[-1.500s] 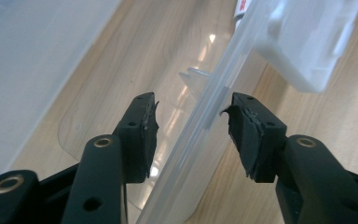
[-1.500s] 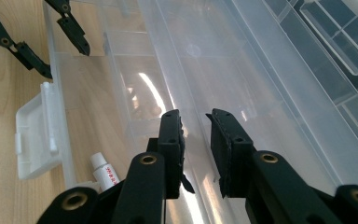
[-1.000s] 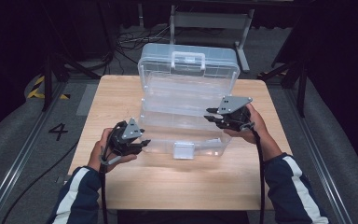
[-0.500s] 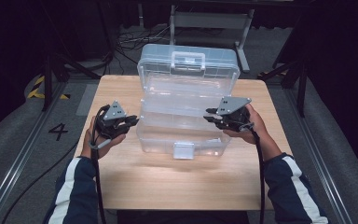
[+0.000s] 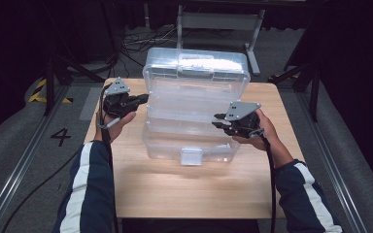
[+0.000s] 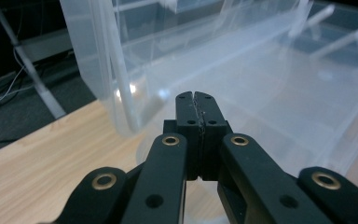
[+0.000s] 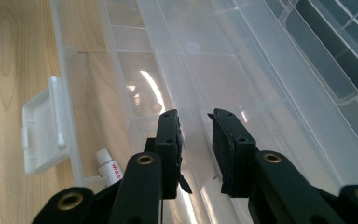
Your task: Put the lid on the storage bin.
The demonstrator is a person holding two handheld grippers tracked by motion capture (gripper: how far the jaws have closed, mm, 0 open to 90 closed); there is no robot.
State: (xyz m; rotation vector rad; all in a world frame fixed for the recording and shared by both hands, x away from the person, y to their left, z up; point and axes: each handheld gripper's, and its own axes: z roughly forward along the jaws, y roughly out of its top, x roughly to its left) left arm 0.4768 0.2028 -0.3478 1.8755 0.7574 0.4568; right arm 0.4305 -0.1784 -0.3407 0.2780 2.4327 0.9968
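in the high view two sleeved forearms with white stripes come up from the bottom edge onto the wooden desk (image 5: 184,189). just above them, in the lower middle of the frame, sits the clear plastic tiered box (image 5: 194,111), opened out in steps: a low front tray with a white latch (image 5: 191,156) on its near wall, a middle tier above it, and the lidded top part with a handle (image 5: 194,73) toward the upper middle.

the right hand-held gripper (image 5: 219,122) is at the right of centre, level, with its tips at the right end of the box's middle tier. in the right gripper view its jaws (image 7: 196,140) stand partly apart over the clear ribbed plastic; whether the pads press on an edge i cannot tell. at the lower left of that view a small white tube with red print (image 7: 109,169) lies in the front tray, with the white latch beside it.

the left hand-held gripper (image 5: 144,98) is higher in the frame, at the left of centre, its tips just beside the left end of the upper tier. in the left gripper view (image 6: 197,100) its jaws are pressed fully together, having just been closing, with nothing between them, and the clear wall of the box lies close ahead.

beyond the desk, at the top of the high view, a grey metal stand (image 5: 218,22) and loose cables (image 5: 136,41) lie on the dark floor.
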